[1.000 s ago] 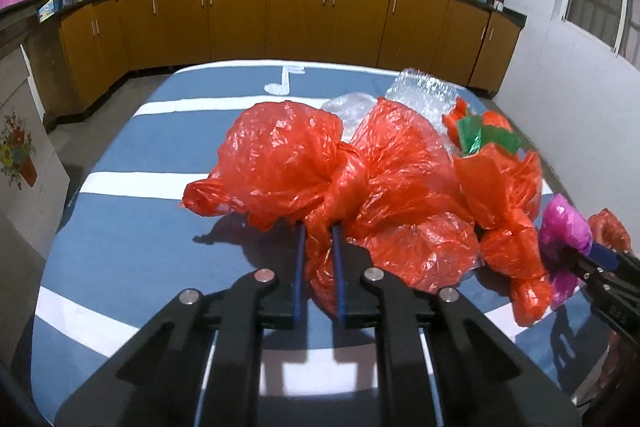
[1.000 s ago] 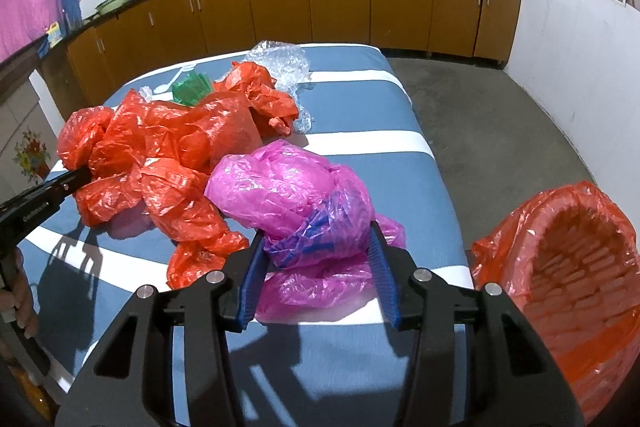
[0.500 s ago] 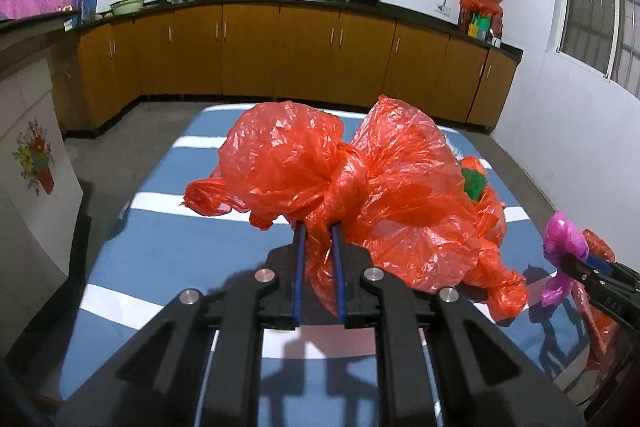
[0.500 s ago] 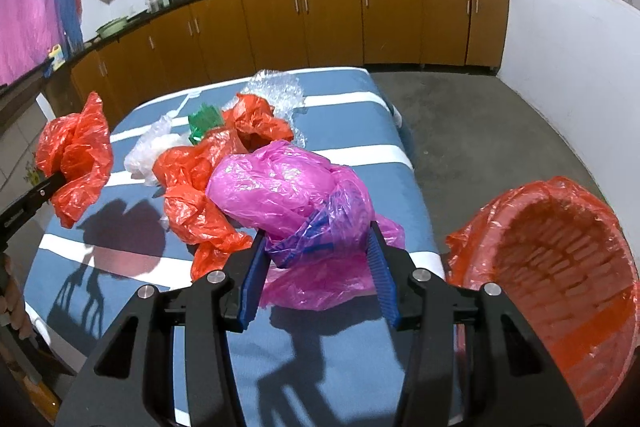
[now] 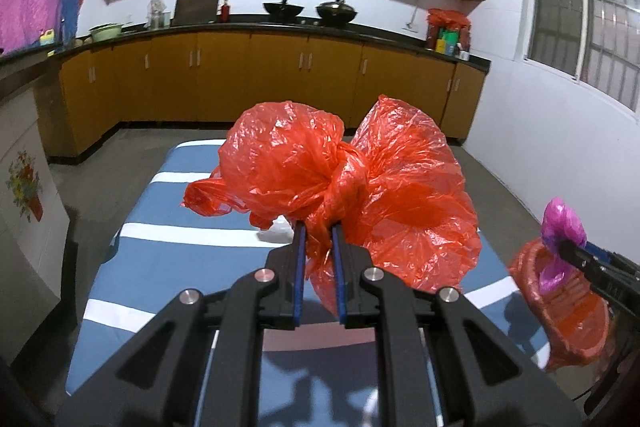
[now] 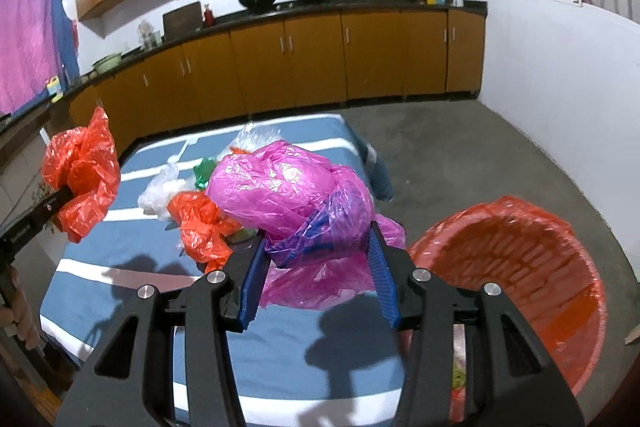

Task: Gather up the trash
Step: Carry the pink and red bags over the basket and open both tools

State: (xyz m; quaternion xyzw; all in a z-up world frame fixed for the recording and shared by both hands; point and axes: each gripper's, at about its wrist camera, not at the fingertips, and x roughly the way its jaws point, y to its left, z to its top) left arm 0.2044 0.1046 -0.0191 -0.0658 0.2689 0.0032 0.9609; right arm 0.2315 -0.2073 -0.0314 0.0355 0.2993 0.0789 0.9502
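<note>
Left wrist view: the left claw (image 5: 318, 247) pinches a red bag (image 5: 344, 187) above the striped counter (image 5: 180, 267). The right claw (image 6: 320, 255) clamps a pink bag (image 6: 292, 195) beside the red basket (image 6: 520, 279).

The knotted bag (image 5: 344, 195) hangs in the left hand-held gripper (image 5: 318, 247), above the bench (image 5: 180, 267). To its right, the second bag (image 6: 296, 203) sits in the right hand-held gripper (image 6: 318, 259). The basket (image 6: 560, 275) stands on the floor, right of the bench. Loose bags (image 6: 200, 223) lie on the bench behind.
</note>
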